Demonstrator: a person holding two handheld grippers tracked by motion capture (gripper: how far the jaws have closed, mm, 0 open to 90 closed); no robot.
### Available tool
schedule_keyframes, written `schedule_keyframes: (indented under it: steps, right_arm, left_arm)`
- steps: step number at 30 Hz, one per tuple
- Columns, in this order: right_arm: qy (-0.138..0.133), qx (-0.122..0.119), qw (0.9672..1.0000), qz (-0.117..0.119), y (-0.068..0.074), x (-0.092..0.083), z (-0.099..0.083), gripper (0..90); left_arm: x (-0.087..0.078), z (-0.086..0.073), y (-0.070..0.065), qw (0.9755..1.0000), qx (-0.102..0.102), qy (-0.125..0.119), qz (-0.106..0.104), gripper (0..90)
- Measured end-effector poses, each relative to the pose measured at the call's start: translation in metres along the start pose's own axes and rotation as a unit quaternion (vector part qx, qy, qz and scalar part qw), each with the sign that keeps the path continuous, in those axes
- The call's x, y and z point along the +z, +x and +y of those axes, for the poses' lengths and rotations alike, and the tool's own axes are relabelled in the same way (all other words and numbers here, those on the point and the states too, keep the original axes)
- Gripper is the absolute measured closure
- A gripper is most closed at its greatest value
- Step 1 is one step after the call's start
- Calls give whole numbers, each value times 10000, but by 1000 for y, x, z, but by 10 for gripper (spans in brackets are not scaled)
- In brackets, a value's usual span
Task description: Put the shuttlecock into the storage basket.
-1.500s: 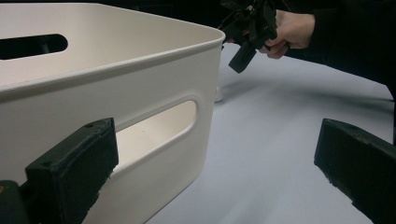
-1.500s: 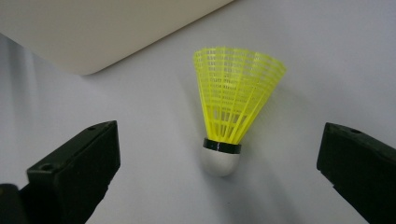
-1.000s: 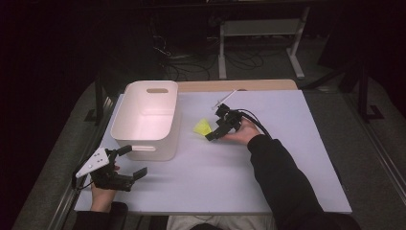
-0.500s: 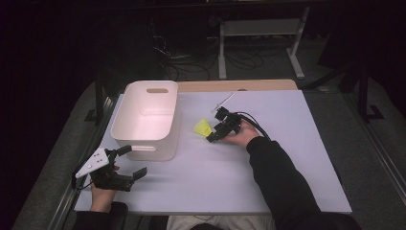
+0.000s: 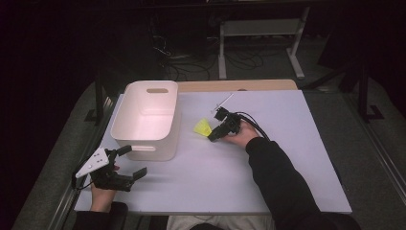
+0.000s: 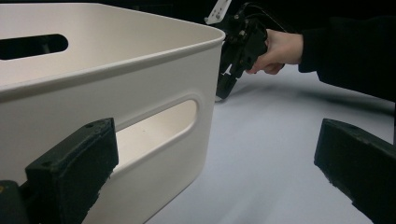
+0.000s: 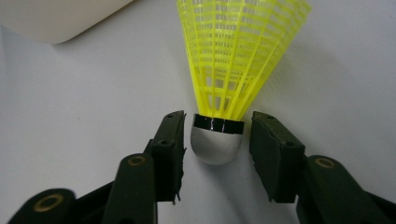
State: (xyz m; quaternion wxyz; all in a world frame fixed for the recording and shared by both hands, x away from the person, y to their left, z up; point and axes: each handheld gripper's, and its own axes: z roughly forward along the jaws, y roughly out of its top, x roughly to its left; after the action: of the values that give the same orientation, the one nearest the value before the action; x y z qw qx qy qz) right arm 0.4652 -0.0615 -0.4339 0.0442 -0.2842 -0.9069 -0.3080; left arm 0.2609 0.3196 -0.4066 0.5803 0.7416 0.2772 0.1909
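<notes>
**Jaws closing round shuttlecock**

Right gripper [image 7: 217, 140] low on the table [image 5: 287, 143], jaws just been closing, straddling the shuttlecock [image 7: 233, 65] cork, slim gaps either side, not yet pinching. Shuttlecock lying right of the bin [image 5: 146, 120]. Left gripper [image 5: 125, 165] released, jaws wide, near the bin's near-left corner.

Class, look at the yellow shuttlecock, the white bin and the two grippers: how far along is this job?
Done: the right gripper has reached the shuttlecock. In hand: its jaws have just been closing around the grey cork, a small gap showing each side. Left: grip it, lift it, probably put it in the white bin. The left gripper waits open.
</notes>
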Motion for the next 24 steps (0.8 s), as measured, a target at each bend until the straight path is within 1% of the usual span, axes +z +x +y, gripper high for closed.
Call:
schedule_keyframes:
  steps: [3, 7, 24]
  right_arm:
    - [-15, 71, 10000, 66, -2, 0, 0, 605]
    - [12, 94, 9999, 99, -2, -2, 0, 628]
    - [-112, 22, 9999, 64, 2, -14, 2, 634]
  left_arm:
    - [0, 0, 0, 10000, 1, 4, 3, 0]
    - [0, 0, 0, 10000, 5, 9, 1, 0]
    - [0, 0, 0, 10000, -7, 19, -2, 0]
